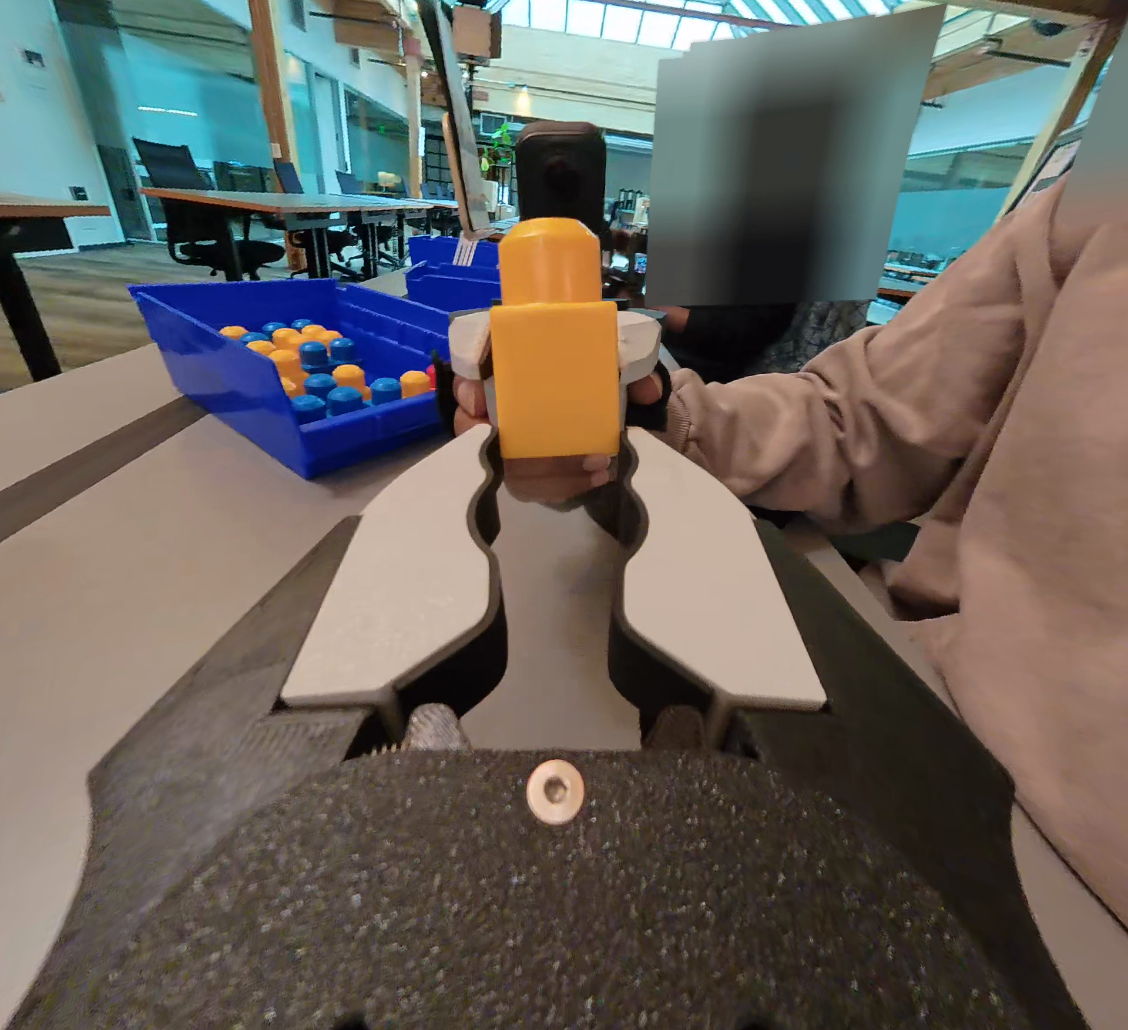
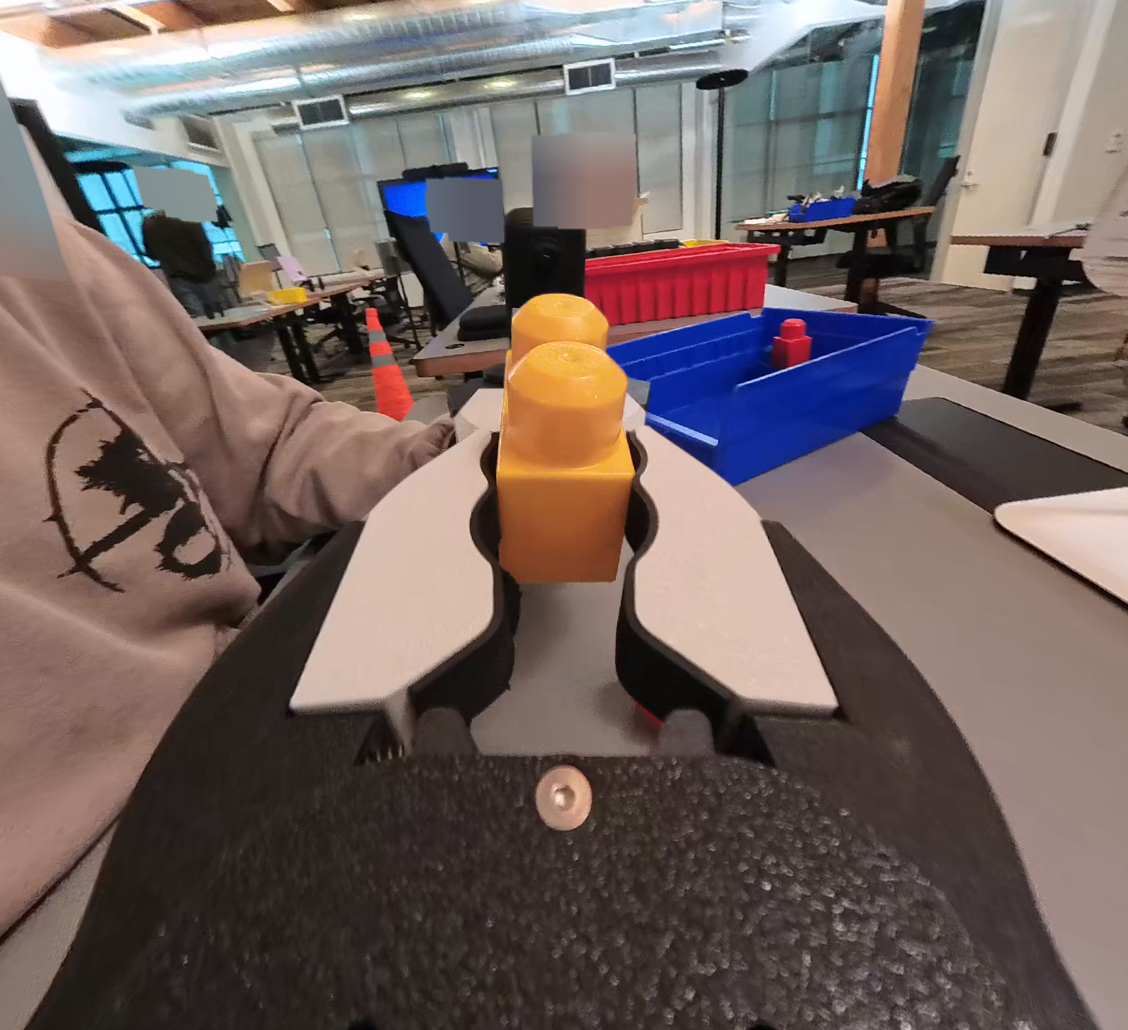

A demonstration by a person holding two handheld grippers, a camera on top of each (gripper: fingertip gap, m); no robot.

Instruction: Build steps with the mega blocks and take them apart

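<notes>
- Between the two grippers, held up off the table, sits an orange two-stud block [image 2: 564, 488]; its long axis runs straight from one tool to the other.
- Right gripper [image 2: 564, 503] has its jaws closed on the near end of the block, studs up.
- Left gripper [image 1: 558, 451], directly opposite, appears to pinch the far end with just its fingertips; its jaws stand narrowly apart with the block's lower corners between them.
- Both tools face each other along the block, so neither is nearer.
- Beyond and to the left of the left gripper, a blue bin [image 1: 232, 378] holds more orange and blue blocks [image 1: 329, 372].
- My guess: one tool must let go for the block to go anywhere.
</notes>
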